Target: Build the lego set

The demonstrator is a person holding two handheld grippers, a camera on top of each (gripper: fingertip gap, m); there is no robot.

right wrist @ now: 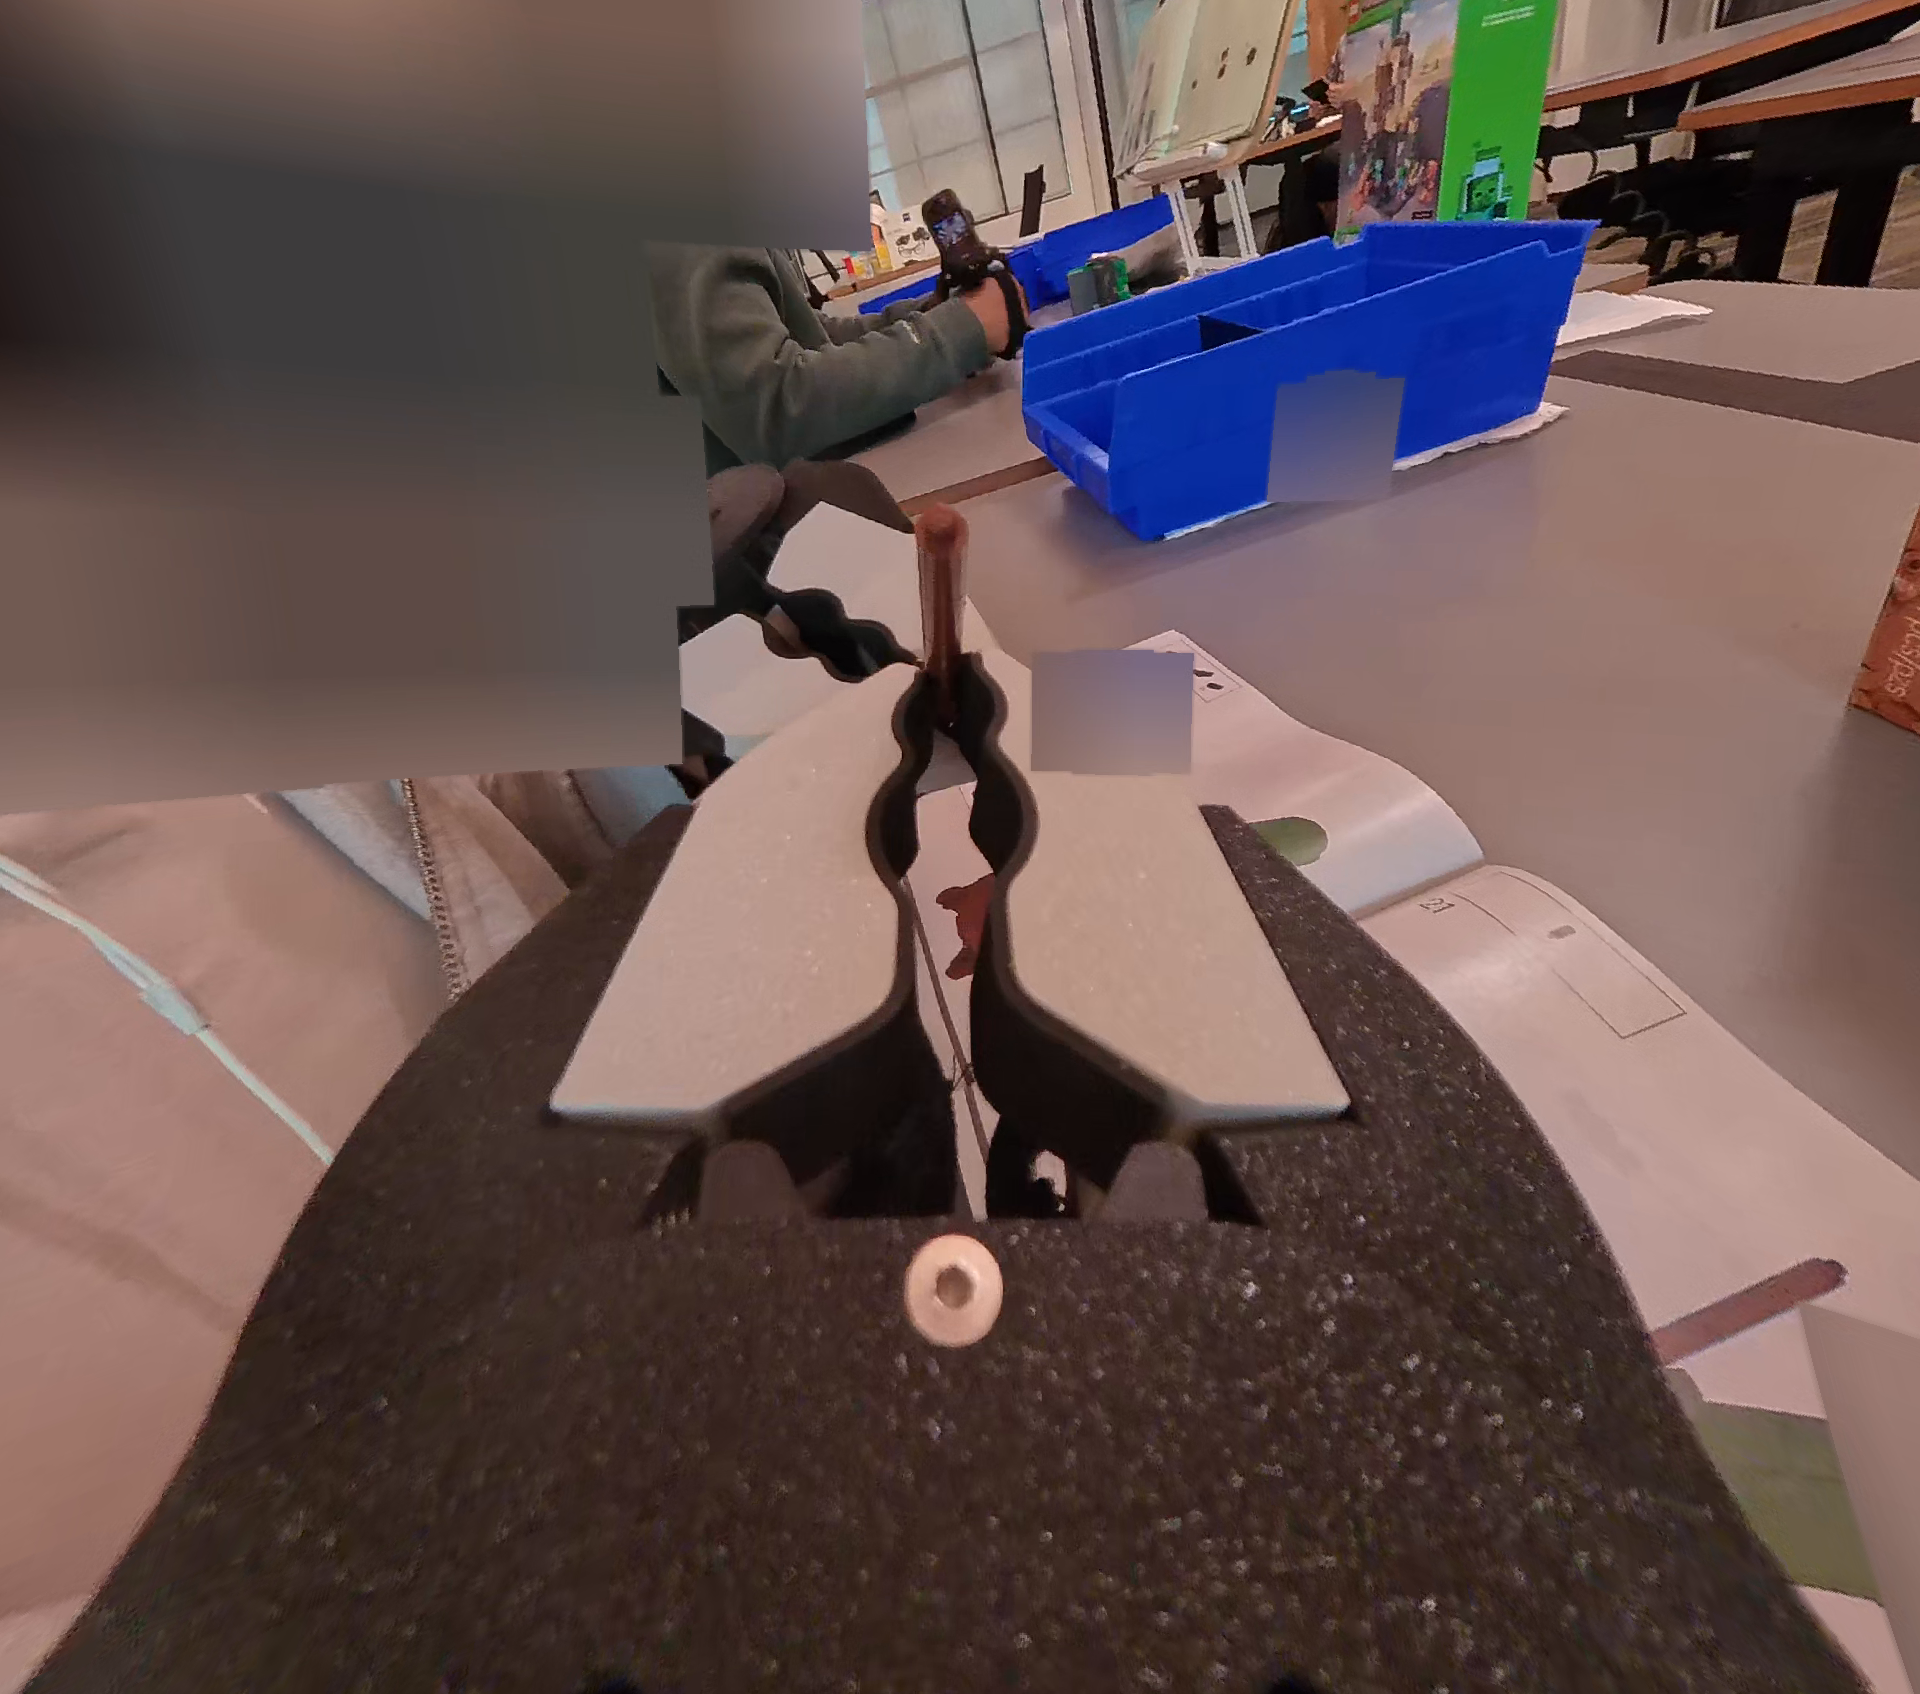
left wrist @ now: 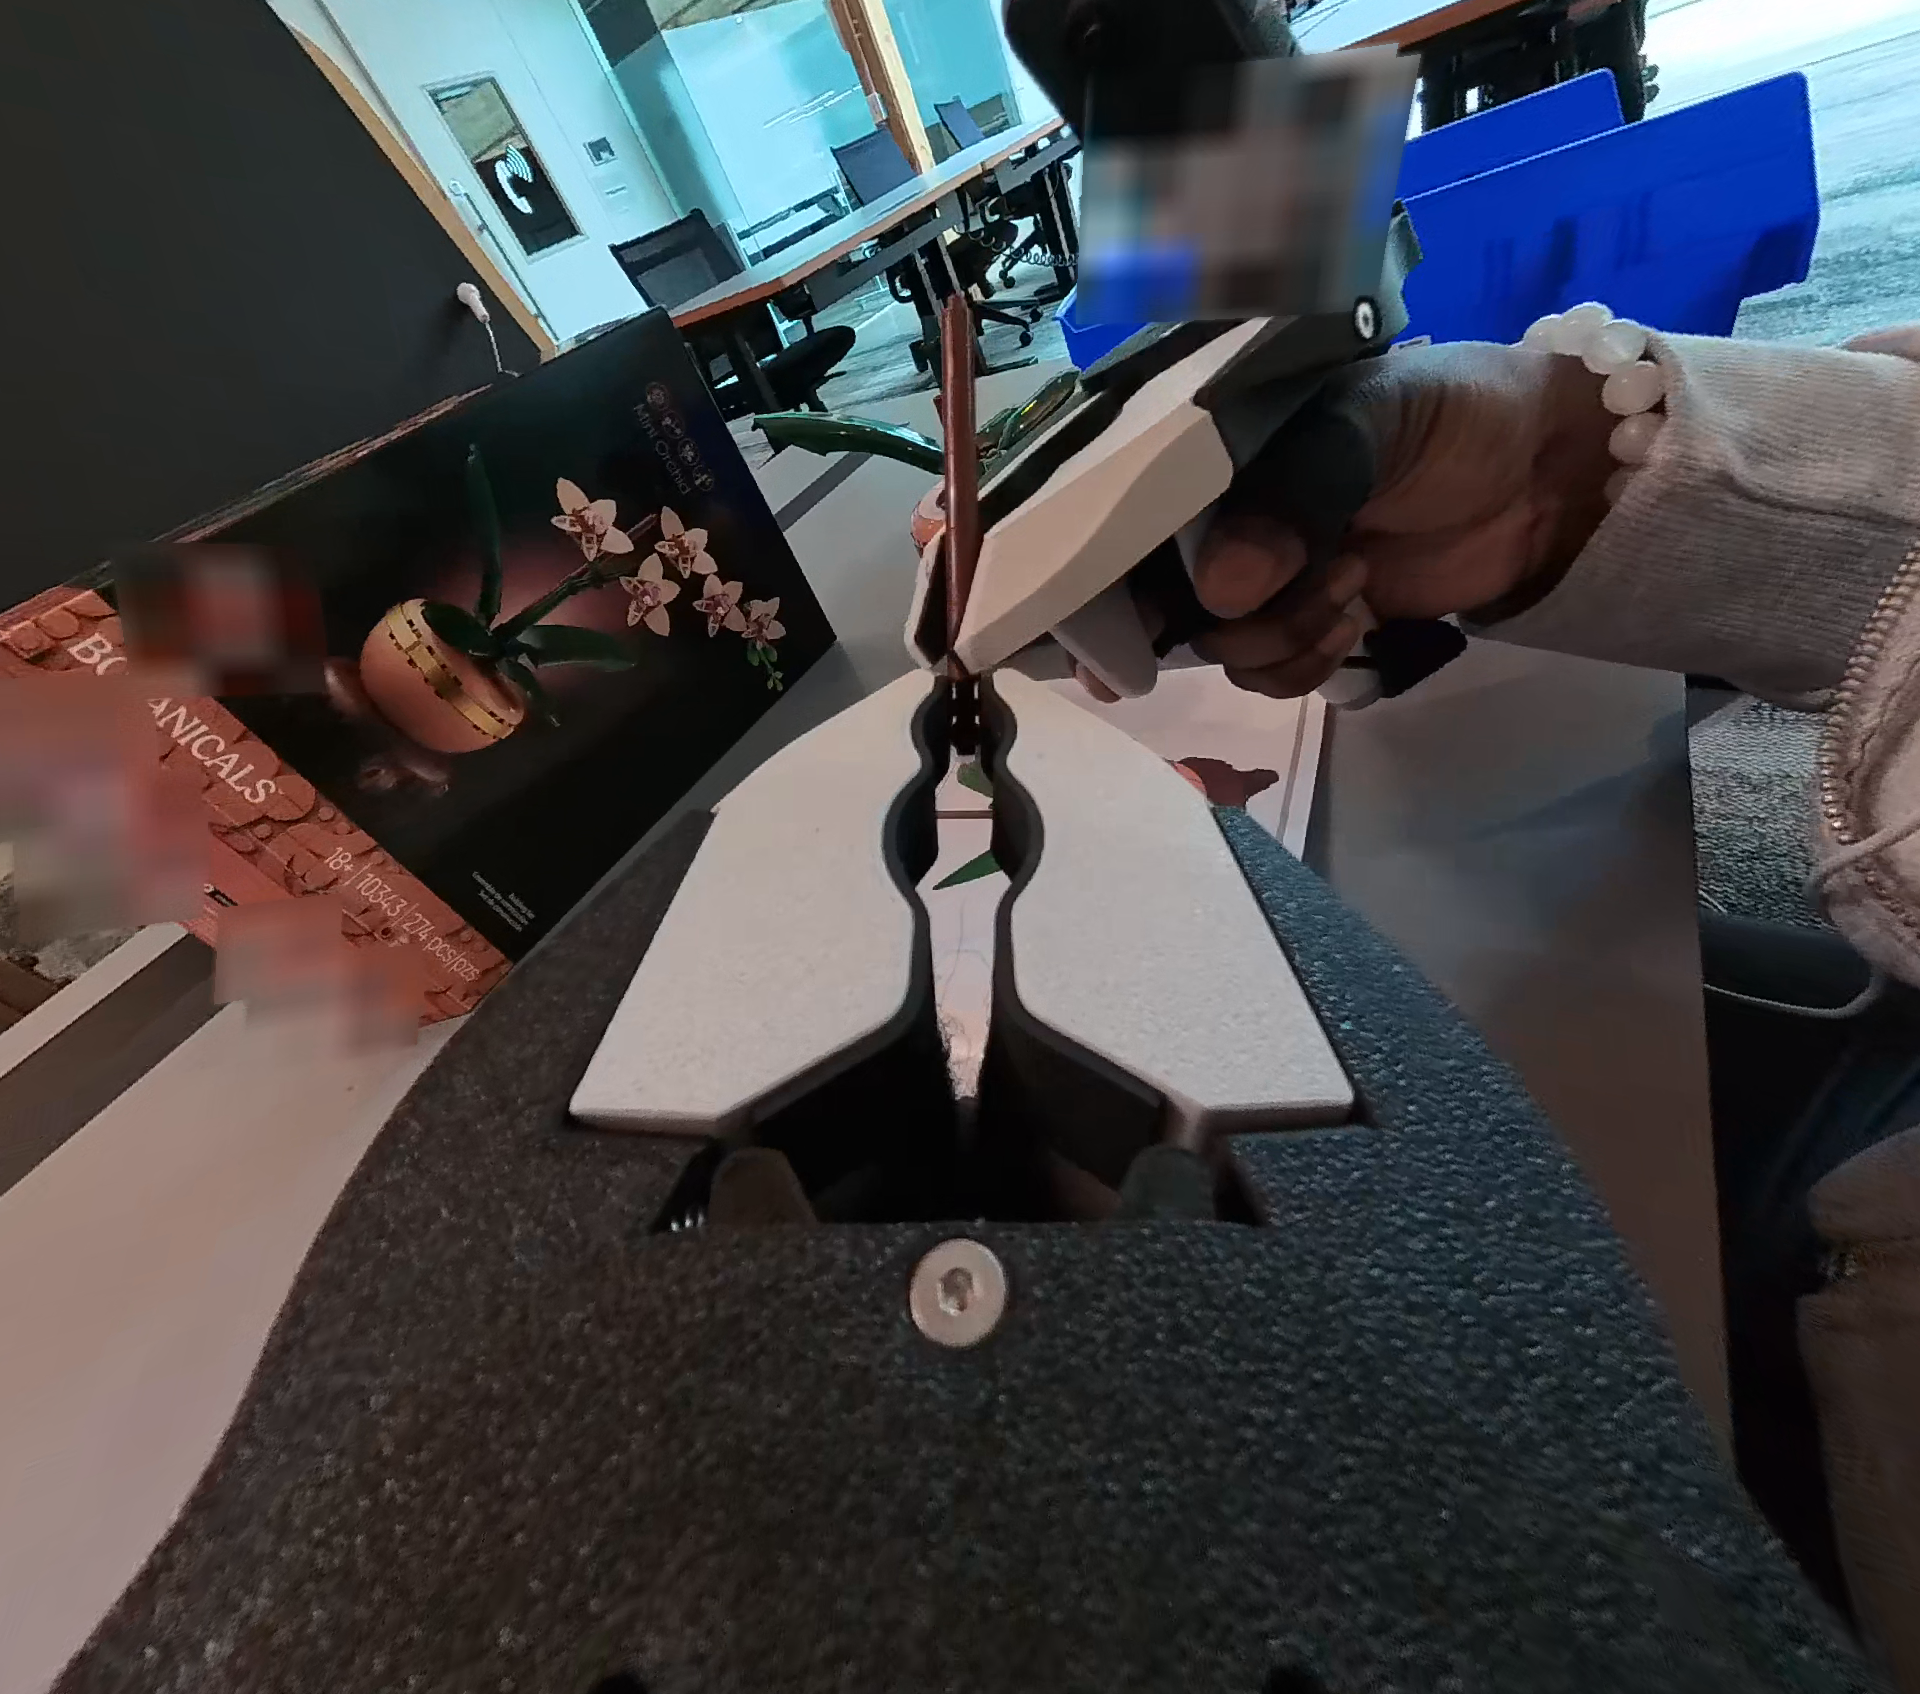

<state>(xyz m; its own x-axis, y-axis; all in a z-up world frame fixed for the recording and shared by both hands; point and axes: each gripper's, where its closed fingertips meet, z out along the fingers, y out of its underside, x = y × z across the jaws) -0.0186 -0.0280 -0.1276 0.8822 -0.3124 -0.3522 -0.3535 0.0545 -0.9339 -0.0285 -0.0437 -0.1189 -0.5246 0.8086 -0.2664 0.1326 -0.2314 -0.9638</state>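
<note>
The grey counter (right wrist: 1558, 605) is stretching across both views, carrying everything here. On it, a blue bin (right wrist: 1299, 377) is sitting well behind the work, and an open instruction booklet (right wrist: 1455, 948) is lying flat just under the right hand-held gripper (right wrist: 948, 688). In the left wrist view a dark set box (left wrist: 499, 626) picturing a potted orchid is standing tilted at the counter's left side.

The person's right hand (left wrist: 1382, 532) is wrapping around the handle of the right hand-held gripper (left wrist: 951, 642), wrist level, a bead bracelet (left wrist: 1621, 387) and a pale knit sleeve (left wrist: 1766, 501) trailing off to the right. That tool is angling down and to the left so its tips are meeting those of the left hand-held gripper (left wrist: 964, 709), which is pointing forward and slightly upward from below.

Both tools are pinching the same thin reddish-brown rod (left wrist: 956, 481). The left one is closing nearly all the way on the rod's lower end, only a narrow wavy slit showing between its white fingers (left wrist: 810, 906). The right one is likewise squeezing almost closed around the rod (right wrist: 940, 595) a little higher up.

The rod is standing close to upright in the air above the booklet, slim, with a rounded top end. Behind it, a green leaf piece (left wrist: 852, 439) is lying low on the counter.
</note>
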